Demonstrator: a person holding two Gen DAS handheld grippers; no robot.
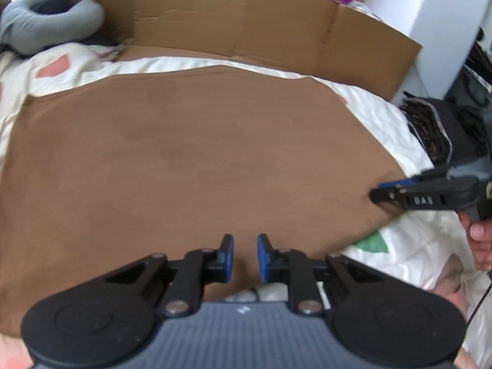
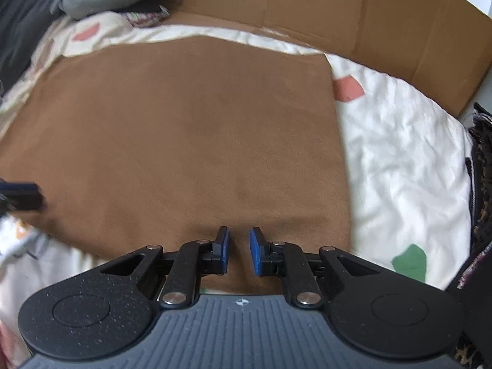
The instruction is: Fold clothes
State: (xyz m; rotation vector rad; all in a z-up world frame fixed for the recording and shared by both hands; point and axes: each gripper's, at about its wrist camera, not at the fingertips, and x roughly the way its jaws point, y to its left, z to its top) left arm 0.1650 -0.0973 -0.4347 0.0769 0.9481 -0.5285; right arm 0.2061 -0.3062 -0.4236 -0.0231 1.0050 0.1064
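One brown cloth (image 1: 190,160) lies spread flat on the bed (image 2: 399,153), smooth and as far as can be seen not yet folded over; its long axis seems to run from 9 o'clock to 3 o'clock across both wrist views, though the fisheye bends the edges.

In the left wrist view the near hem passes under the left gripper (image 1: 245,256), so the cloth stretches from the jaws toward 12 o'clock. Those jaws stand narrow, a slim gap between the blue pads, and whether any fabric is pinched in that gap I cannot tell.

The right gripper (image 2: 238,250) sits likewise at the near hem, closer to the cloth's corner at about 4 o'clock in its own view; its jaws are narrow too, and a pinch cannot be confirmed.

Judged from this, both hands are equally near the same long edge, and the coming fold would carry that hem toward 12 o'clock.

Outward: one cream quilt with coloured patches, one cardboard sheet (image 1: 246,21) standing at 12 o'clock, one grey neck pillow (image 1: 46,27) at 10 o'clock. Two grippers, one bare hand (image 1: 481,240) at 3 o'clock.
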